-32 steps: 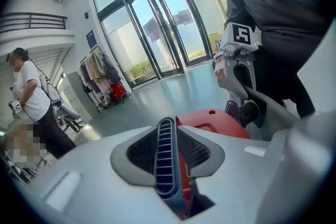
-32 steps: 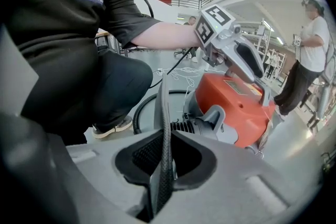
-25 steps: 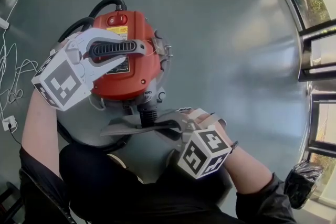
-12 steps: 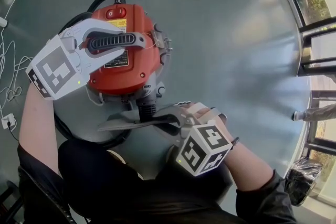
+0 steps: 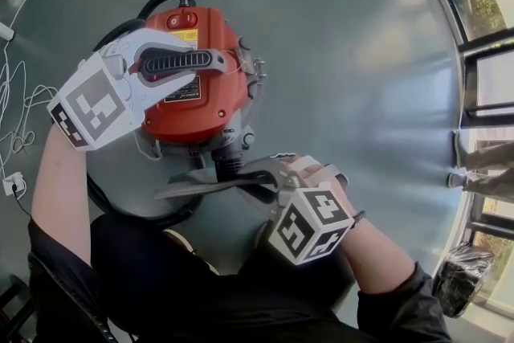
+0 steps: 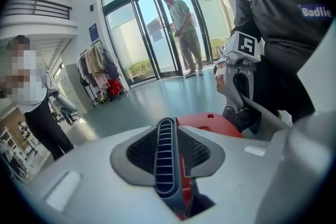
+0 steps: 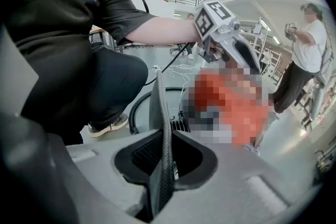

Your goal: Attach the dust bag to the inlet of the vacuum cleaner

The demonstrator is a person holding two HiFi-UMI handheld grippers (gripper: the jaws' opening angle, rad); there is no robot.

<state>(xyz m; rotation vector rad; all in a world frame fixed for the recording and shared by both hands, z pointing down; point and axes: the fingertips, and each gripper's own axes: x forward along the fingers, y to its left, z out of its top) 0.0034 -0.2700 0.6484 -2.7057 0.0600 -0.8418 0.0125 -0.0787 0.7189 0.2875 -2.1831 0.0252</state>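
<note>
The red vacuum cleaner top [image 5: 197, 104] sits on its drum on the floor. My left gripper [image 5: 215, 60] is shut on its black ribbed handle [image 5: 181, 63], which stands upright between the pads in the left gripper view [image 6: 166, 160]. Below the red top, the black ribbed inlet [image 5: 227, 165] points toward me. The flat grey dust bag [image 5: 201, 185] lies across the inlet. My right gripper [image 5: 269, 177] holds the bag's edge, and the thin dark sheet [image 7: 164, 144] stands between the pads. The right jaws are opening, though the pads still touch the sheet.
A black hose [image 5: 161, 0] curls behind and around the drum. White cables [image 5: 16, 116] lie on the floor at the left. Glass doors [image 5: 482, 52] line the right side. My dark trouser legs [image 5: 161, 269] crouch close below the bag. People stand farther off in both gripper views.
Both grippers keep their holds in the same places. The left gripper's marker cube has rolled slightly.
</note>
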